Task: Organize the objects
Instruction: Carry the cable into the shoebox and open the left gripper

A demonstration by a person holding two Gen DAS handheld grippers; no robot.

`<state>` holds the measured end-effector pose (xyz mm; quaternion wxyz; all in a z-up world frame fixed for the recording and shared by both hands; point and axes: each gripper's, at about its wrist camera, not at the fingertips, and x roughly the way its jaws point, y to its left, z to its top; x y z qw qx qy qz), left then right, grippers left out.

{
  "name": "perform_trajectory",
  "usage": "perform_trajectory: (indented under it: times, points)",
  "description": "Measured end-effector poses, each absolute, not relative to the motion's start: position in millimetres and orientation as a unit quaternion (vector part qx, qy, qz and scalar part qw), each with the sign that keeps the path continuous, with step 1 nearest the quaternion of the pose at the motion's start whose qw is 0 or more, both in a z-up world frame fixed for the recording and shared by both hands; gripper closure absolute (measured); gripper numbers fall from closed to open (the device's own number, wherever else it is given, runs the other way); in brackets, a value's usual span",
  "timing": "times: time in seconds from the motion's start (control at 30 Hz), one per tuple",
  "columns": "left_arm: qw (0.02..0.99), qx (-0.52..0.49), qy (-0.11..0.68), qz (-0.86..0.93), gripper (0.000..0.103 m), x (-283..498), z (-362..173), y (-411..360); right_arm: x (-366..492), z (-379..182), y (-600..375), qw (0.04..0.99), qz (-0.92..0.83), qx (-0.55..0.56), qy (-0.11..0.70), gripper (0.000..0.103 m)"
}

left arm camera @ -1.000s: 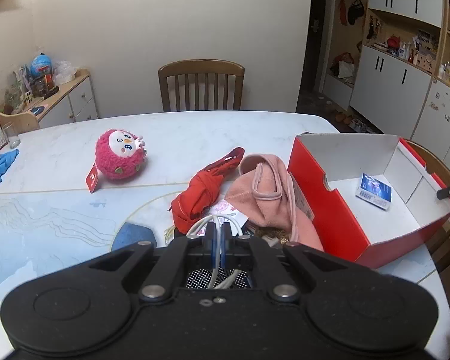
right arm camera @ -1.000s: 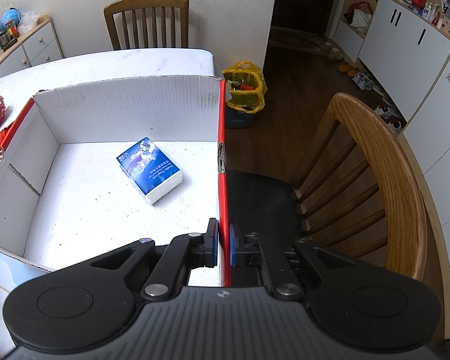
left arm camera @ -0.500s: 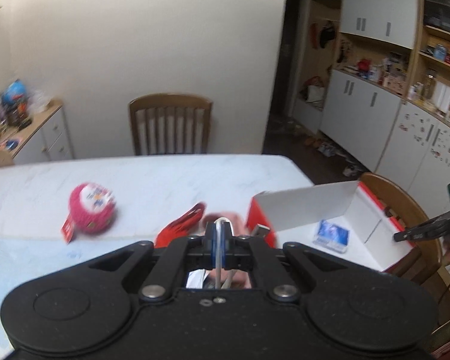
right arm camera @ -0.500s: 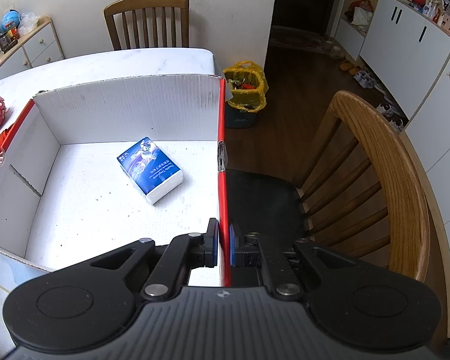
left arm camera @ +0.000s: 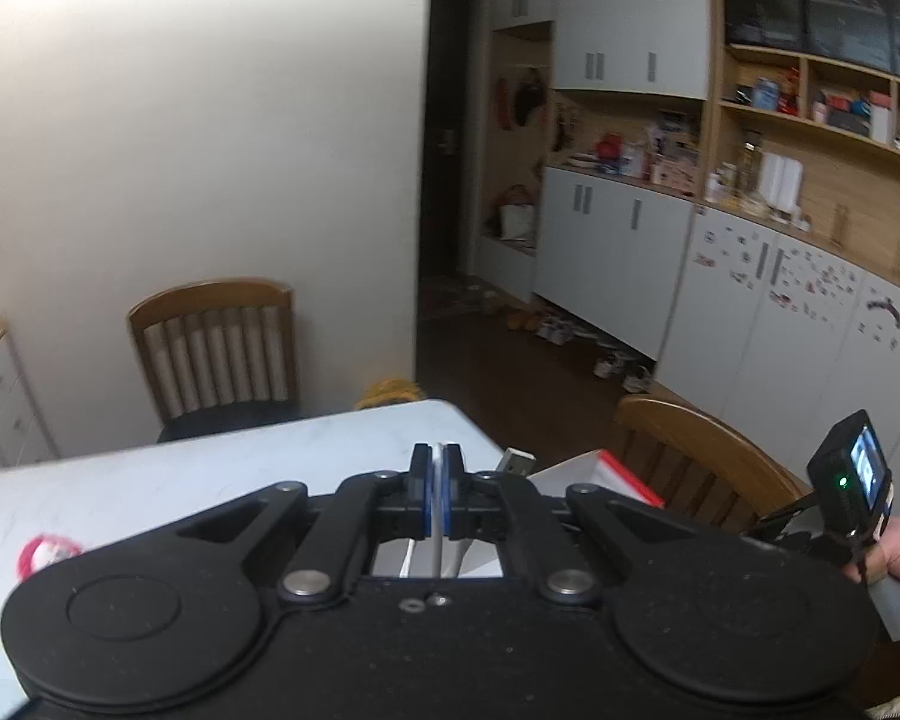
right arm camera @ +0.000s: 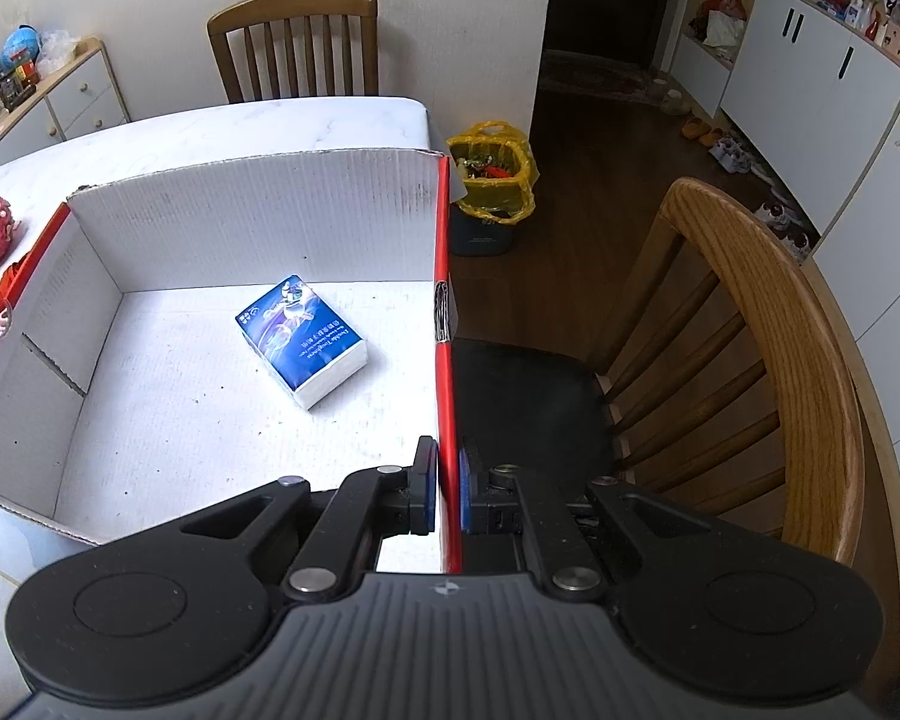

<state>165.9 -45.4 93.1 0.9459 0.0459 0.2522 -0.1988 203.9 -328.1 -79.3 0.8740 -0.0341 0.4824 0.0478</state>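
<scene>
The left gripper (left arm camera: 437,483) is raised above the tabletop (left arm camera: 222,480) clamping a white cable (left arm camera: 437,462) — the right gripper (right arm camera: 444,483) pinches the box (right arm camera: 258,222) wall.

Plain pale wall (left arm camera: 198,120) at far left, wooden chair (left arm camera: 216,348) against it behind white marble table (right arm camera: 240,126). Dark doorway (left arm camera: 444,138) in the middle, dark wood floor (right arm camera: 618,126) beyond. White cabinets (left arm camera: 630,228) and cluttered wooden shelves (left arm camera: 810,114) along the right. Second wooden chair (right arm camera: 768,324) near right; drawer unit (right arm camera: 72,96) far left.
</scene>
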Motion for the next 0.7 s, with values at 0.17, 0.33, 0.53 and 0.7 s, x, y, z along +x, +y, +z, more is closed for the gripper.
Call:
perform_trajectory:
  times: [0.17,0.33,0.53,0.7]
  points:
    - [0.934,0.06,0.271,-0.224,0.103,185,79,-83,204,-80,-331,0.874,0.052,-0.031,0.482,0.096]
    - [0.92,0.096,0.303,-0.232,0.103,203,46,-117,204,-80,-337,0.874,0.056,-0.025,0.482,0.096]
    - [0.897,0.102,0.354,-0.243,0.103,220,0,-142,203,-81,-341,0.874,0.062,-0.018,0.482,0.096]
    - [0.875,0.099,0.386,-0.275,0.103,228,-26,-161,201,-81,-343,0.873,0.069,-0.013,0.482,0.096]
